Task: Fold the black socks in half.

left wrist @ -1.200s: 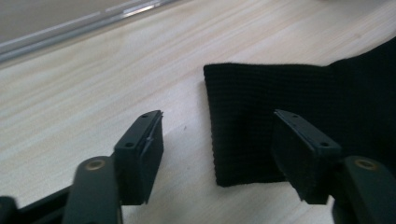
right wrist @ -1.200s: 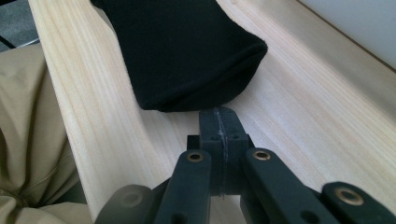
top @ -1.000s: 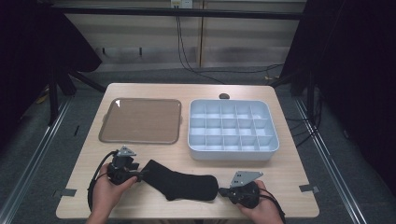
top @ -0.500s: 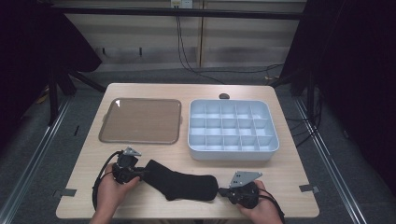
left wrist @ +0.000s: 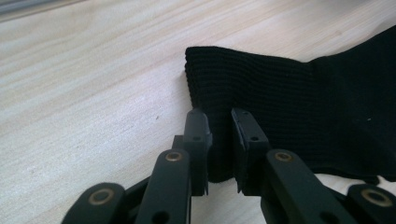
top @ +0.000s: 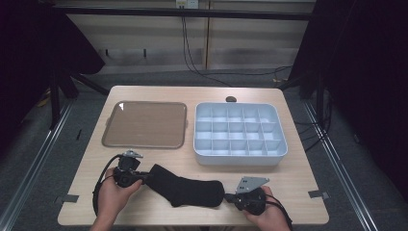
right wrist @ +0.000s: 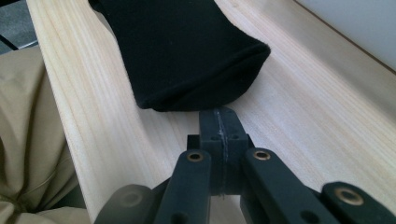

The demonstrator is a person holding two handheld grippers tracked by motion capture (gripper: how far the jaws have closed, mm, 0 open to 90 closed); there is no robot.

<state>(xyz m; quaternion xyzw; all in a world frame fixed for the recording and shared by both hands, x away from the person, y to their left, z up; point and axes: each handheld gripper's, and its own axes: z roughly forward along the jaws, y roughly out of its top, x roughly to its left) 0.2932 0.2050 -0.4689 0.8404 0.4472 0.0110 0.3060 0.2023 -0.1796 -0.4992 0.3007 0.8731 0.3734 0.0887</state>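
In the high view a black sock (top: 185, 191) lies flat along the near edge of the wooden table (top: 298, 178), low in the frame and a little left of centre; its cuff end points to the left and its toe end to the right. The left gripper (top: 143, 177) sits at the lower left of that frame, held in the person's left hand (top: 114, 192), with its tips at the sock's cuff; its jaws have just been closing, and in the left gripper view the left gripper (left wrist: 219, 126) has the ribbed edge of the sock (left wrist: 289, 107) between the two black jaws, with a narrow gap left between them; whether the pads already press on the cloth cannot be told.

The right gripper (top: 230, 198) lies at the lower centre-right of the high view, just beside the sock's toe end, with the right hand (top: 264, 214) behind it; in the right gripper view the right gripper (right wrist: 219, 122) has its jaws pressed fully together with nothing between them, and the rounded toe of the sock (right wrist: 187, 51) lies just beyond the tips, at the upper middle of that frame.

Farther up the table in the high view, a brown tray (top: 145, 124) rests left of centre, and a pale blue compartment box (top: 239, 133) stands to its right.
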